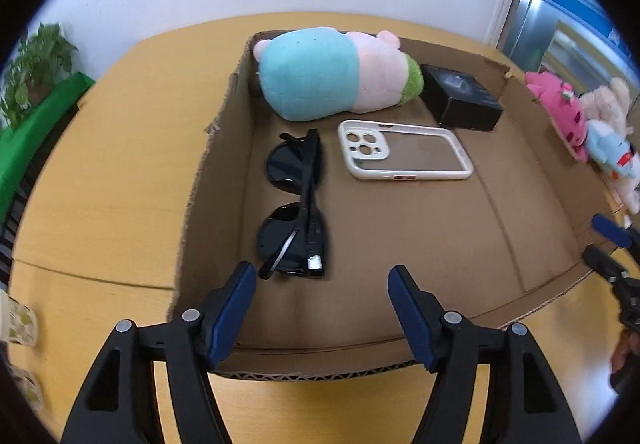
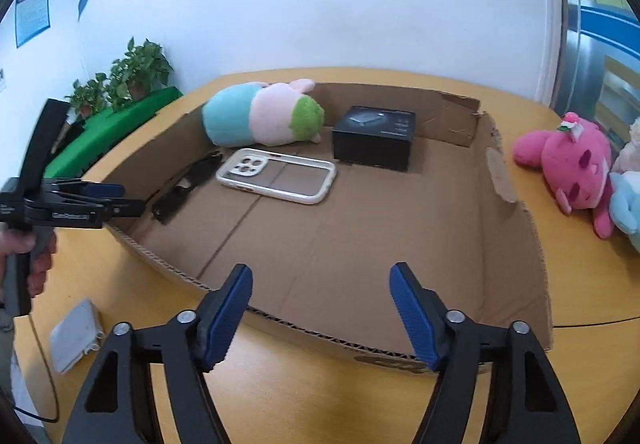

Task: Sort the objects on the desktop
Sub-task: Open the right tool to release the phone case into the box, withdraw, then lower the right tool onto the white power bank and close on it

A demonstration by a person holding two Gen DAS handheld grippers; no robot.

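Observation:
A shallow cardboard box (image 1: 400, 252) (image 2: 340, 244) lies on the wooden table. In it are folded black sunglasses (image 1: 296, 204) (image 2: 186, 186), a white-rimmed clear phone case (image 1: 404, 154) (image 2: 276, 178), a black carton (image 1: 460, 96) (image 2: 374, 136) and a teal, pink and green plush (image 1: 332, 74) (image 2: 264, 114). My left gripper (image 1: 322, 280) (image 2: 116, 200) is open and empty over the box's near edge, just short of the sunglasses. My right gripper (image 2: 320, 280) (image 1: 608, 240) is open and empty at the box's near side.
A pink plush (image 2: 568, 168) (image 1: 556, 108), a pale blue plush (image 2: 628, 204) (image 1: 612, 152) and a cream plush (image 1: 608, 96) lie on the table right of the box. A white device with a cable (image 2: 74, 336) lies at the left. Potted plants (image 2: 132, 76) stand on a green ledge.

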